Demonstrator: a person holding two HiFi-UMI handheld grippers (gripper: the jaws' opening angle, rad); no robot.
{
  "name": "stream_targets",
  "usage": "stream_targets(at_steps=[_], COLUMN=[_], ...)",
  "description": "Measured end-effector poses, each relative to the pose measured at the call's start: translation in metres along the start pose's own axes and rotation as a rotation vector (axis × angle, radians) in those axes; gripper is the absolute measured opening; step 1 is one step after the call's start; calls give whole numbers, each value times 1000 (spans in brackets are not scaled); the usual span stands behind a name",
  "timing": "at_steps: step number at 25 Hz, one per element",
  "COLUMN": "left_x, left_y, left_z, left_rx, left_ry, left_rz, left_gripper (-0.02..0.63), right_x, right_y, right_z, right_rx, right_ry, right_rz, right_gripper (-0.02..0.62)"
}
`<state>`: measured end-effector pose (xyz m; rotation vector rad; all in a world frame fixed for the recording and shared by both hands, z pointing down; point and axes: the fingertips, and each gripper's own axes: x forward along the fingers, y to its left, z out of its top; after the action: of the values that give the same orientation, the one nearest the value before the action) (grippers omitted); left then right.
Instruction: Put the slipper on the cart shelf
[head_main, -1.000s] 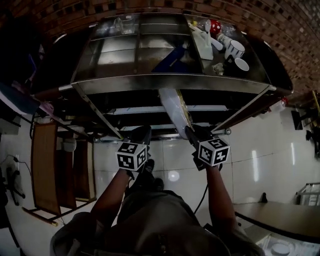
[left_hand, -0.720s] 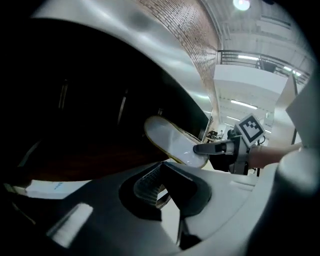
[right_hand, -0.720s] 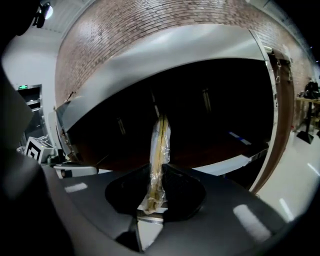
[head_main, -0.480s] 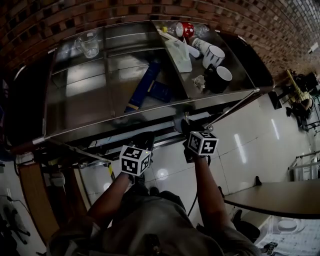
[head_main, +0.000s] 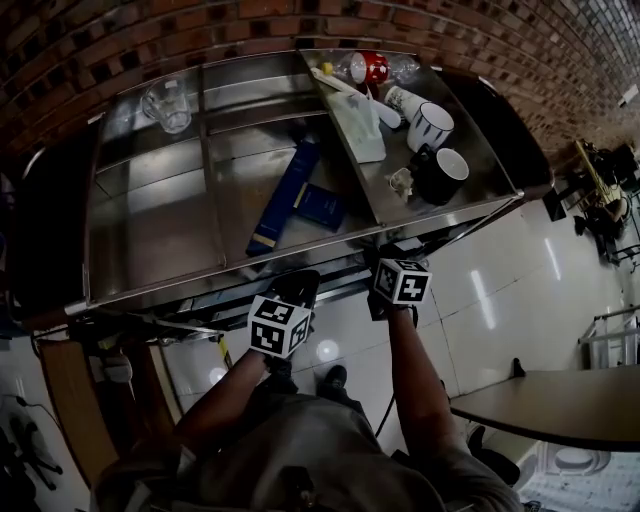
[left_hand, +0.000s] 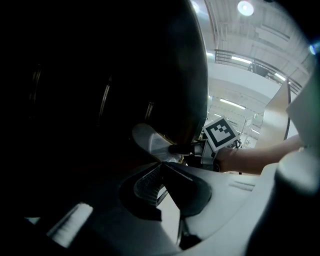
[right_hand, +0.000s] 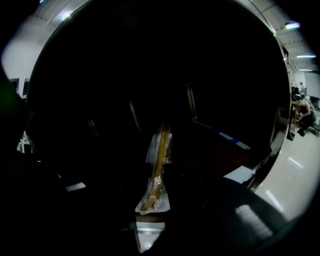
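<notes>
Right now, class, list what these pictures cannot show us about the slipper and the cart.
Slipper: absent from the head view, hidden under the cart's top shelf.
Its shape and colour: right gripper view shows only a thin edge in plastic wrap.
Where it will rest: right gripper view, too dark beyond it.
Print on the mugs: head view, too small.

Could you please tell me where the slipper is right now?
In the right gripper view the plastic-wrapped slipper stands edge-on between the right gripper's opening jaws, in the dark space under the cart's top shelf.
</notes>
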<state>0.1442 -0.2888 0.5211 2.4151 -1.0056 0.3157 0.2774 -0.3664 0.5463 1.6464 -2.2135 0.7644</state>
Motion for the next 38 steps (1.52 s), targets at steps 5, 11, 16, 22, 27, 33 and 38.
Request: stream_targets(at_steps=[5,11,16,22,27,33,38], left_x=[4,7,15,35,52,64,64], left_y=[-9,-19,-35,-78,-120,-167,-184], left_z=[1,7,14,19,24,35,48], left_rx=[17,27,42,87,131,188,222], left_ry=[21,24,17,4,7,6,-11], left_rz=[29,71,62,-33,-131,-222,-246], left_gripper=[8,8,8,8,8,8,8], right_x=[9,11,-19,-97,-160,-222,-251], right_y=[-17,-26,-35,-43,-56,-61,-58], right_z=[0,1,9,22,32,41,51], right_rx=[5,-28,-48,-19,-13,-1,-9], right_ry=[-1,4,-41,-155,-268,-358,-438], right_rz=[-24,-29,-9,2,-52,-77,-72], right_gripper=[89,240,250,131,-2,-2,-2])
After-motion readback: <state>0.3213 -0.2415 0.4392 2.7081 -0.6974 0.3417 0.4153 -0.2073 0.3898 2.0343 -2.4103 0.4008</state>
